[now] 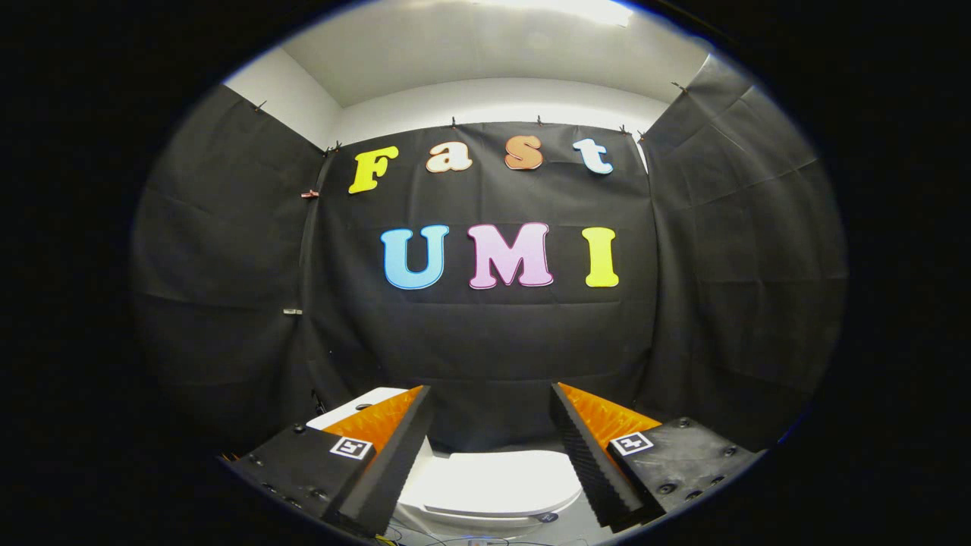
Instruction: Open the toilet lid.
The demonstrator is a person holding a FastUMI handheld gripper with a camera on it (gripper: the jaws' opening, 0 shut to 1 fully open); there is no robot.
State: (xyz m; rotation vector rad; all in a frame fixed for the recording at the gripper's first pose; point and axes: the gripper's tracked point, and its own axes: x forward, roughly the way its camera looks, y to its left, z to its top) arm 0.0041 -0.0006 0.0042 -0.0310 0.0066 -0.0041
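**user_a:** so where's the gripper [491, 394] sitting in this one? what's it doing?

**user_b:** it's up in the air with the two black ribbed fingers [394, 447] spread wide apart, orange backing on their outer sides, a little square black-and-white marker tag [352, 447] on each base. Nothing between the pads, not touching anything.

**user_a:** and the toilet?

**user_b:** low down, just ahead of and below the fingers. The glossy white plastic toilet lid [497, 479] shows in the gap between them, lying flat and closed, rounded front edge facing the camera. Behind the left finger there's a flat white slab, the white ceramic tank top [356, 404], partly hidden by that finger. Looks like the lid sits well apart from the fingertips, no contact.

**user_a:** anything else around?

**user_b:** black cloth booth wall [485, 341] right behind the toilet, draped on three sides, clipped along the top, with white wall and ceiling [485, 53] above. A few thin cables [425, 536] on the floor by the toilet's base.
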